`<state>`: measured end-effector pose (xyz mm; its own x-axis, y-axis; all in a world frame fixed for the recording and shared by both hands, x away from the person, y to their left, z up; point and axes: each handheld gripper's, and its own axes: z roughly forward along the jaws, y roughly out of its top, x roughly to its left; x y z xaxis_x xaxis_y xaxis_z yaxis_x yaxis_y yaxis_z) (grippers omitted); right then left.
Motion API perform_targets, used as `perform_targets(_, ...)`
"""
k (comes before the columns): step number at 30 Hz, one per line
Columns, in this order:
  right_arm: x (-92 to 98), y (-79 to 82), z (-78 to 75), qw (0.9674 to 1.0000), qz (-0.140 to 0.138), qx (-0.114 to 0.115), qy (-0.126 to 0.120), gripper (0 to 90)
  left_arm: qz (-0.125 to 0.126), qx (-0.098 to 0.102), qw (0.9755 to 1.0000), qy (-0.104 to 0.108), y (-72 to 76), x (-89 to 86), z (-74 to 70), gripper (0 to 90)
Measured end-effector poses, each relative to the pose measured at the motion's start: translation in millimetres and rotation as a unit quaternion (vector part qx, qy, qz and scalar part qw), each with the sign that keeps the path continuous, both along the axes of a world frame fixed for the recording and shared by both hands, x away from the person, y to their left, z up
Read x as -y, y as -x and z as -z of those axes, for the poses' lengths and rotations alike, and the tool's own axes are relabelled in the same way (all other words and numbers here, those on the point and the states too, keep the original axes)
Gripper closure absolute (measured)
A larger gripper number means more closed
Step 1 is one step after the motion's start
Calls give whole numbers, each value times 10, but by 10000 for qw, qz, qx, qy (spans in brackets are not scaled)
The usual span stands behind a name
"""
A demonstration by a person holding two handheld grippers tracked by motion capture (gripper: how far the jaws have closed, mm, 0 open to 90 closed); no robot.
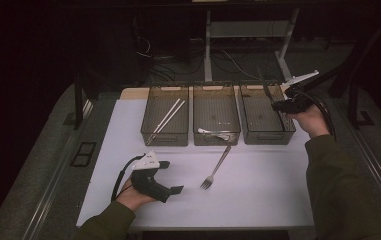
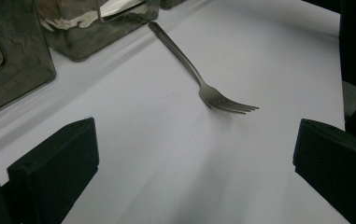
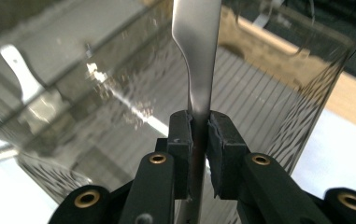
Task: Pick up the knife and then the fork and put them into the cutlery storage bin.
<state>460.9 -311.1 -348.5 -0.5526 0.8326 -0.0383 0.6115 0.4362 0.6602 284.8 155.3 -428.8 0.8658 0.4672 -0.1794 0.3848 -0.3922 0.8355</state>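
R gripper [image 3: 199,135] is clamping a metal knife [image 3: 198,56] between its pads, jaws nearly together, the flat steel rising straight up past the pads. In the high view the R gripper [image 1: 278,106] is sitting over the rightmost bin [image 1: 267,135], knife [image 1: 265,89] sticking up and slightly back above the bin's interior, so it is being held in the air, not lying on the bottom. Person's hand [image 1: 310,120] is gripping the tool from the right side of the table.

L gripper [image 1: 170,176] is resting low on the white mat [image 1: 258,200], near the front-left; jaws are standing wide apart w/ nothing between them. In the left gripper view its jaws are framing bare mat, a fork [image 2: 203,86] lying ahead of them, well apart.

Fork [image 1: 215,167] is lying on the mat just in front of the middle bin [image 1: 217,135], tines toward the person. Middle bin is holding a white spoon [image 1: 213,132]. Left bin [image 1: 164,137] is holding a pair of white chopsticks [image 1: 168,116], lying diagonally.
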Motion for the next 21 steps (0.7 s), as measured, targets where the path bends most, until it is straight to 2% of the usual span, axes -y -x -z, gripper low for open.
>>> perform_targets(3, 9, -39, 100, 9998, 21, -156, 104, 796, 1, -9, 10000, 7, -1, 3, 2, 0)
perform_targets(7, 5, -92, 241, 9985, 49, -479, 262, 786, 3, -4, 10000, 7, 2, 1, -1, 0)
perform_targets(8, 2, -93, 265, 9984, 66, -475, 294, 791, 8, -7, 10000, -6, 2, 0, -2, 0)
perform_targets(10, 22, -82, 262, 9989, 85, -445, 97, 746, 12, -6, 10000, -13, 2, 2, -1, 0)
perform_targets(13, 49, -50, 224, 9992, 122, -378, 37, 714, 16, 10, 10000, -4, 2, 4, 1, 0)
perform_targets(16, 96, 5, 185, 9994, 138, -264, -181, 684, 10, 15, 10000, -3, 3, 4, -1, 0)
perform_targets(21, 94, 179, 116, 9980, -74, -74, -627, 662, 11, 13, 10000, -12, 1, 9, 1, 0)
